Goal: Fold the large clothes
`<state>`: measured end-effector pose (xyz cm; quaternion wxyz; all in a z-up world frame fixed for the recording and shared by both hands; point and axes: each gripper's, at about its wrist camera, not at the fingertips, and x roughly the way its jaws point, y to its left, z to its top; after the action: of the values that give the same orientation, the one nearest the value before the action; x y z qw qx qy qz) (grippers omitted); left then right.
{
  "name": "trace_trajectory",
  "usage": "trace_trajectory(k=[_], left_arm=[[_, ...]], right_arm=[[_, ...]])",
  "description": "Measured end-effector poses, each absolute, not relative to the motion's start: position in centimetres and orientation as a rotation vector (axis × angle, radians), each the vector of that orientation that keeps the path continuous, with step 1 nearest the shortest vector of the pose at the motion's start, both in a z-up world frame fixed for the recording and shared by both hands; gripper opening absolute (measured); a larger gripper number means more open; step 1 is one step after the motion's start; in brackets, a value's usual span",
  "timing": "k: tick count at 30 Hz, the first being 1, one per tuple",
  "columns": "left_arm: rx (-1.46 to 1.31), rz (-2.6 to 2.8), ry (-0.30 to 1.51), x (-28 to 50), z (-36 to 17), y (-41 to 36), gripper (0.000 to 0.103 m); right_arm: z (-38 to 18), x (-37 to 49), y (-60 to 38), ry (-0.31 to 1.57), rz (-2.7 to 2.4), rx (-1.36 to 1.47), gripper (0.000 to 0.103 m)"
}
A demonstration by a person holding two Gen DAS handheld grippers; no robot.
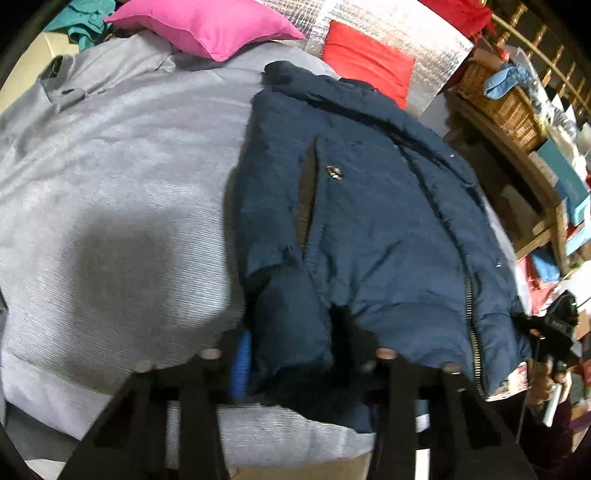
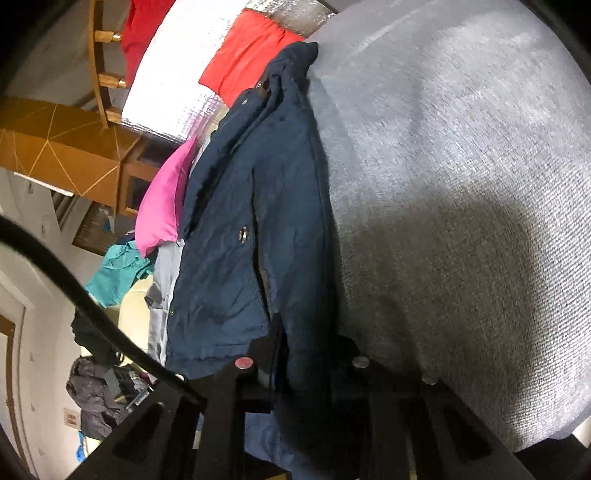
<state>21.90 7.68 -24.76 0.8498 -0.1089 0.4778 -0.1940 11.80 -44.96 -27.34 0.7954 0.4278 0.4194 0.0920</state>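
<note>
Both claws, left (image 1: pixel 295 354) and right (image 2: pixel 301 363), clamp jacket (image 1: pixel 369 206) hem on grey cover (image 1: pixel 110 177); partly folded, more folds left.

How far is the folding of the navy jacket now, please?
Done: the navy jacket lies on the grey bedcover, zipped, one side apparently folded in. In hand: the left tongs and right tongs both grip its near hem. Left: the crosswise fold, since collar and hem remain far apart.

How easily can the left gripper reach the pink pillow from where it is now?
Probably not easily. The left gripper is closed on the navy jacket at the near edge, and the pink pillow lies far across the grey cover.
</note>
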Motion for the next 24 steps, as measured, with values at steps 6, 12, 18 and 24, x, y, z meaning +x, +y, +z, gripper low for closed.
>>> trace_trajectory(k=[6, 12, 18, 24], left_arm=[[-0.231, -0.427, 0.961, 20.0, -23.9, 7.3, 0.025], [-0.201, -0.490, 0.964, 16.0, -23.1, 7.0, 0.025], [-0.124, -0.443, 1.094, 14.9, -25.2, 6.3, 0.054], [-0.205, -0.458, 1.131, 16.3, -25.9, 6.8, 0.071]], right_arm=[[-26.2, 11.1, -43.9, 0.878, 0.179, 0.860, 0.014], [-24.9, 8.3, -44.7, 0.870, 0.197, 0.873, 0.013], [-26.4, 6.7, -45.9, 0.970, 0.159, 0.951, 0.021], [-27.4, 7.1, -46.3, 0.974, 0.190, 1.016, 0.043]])
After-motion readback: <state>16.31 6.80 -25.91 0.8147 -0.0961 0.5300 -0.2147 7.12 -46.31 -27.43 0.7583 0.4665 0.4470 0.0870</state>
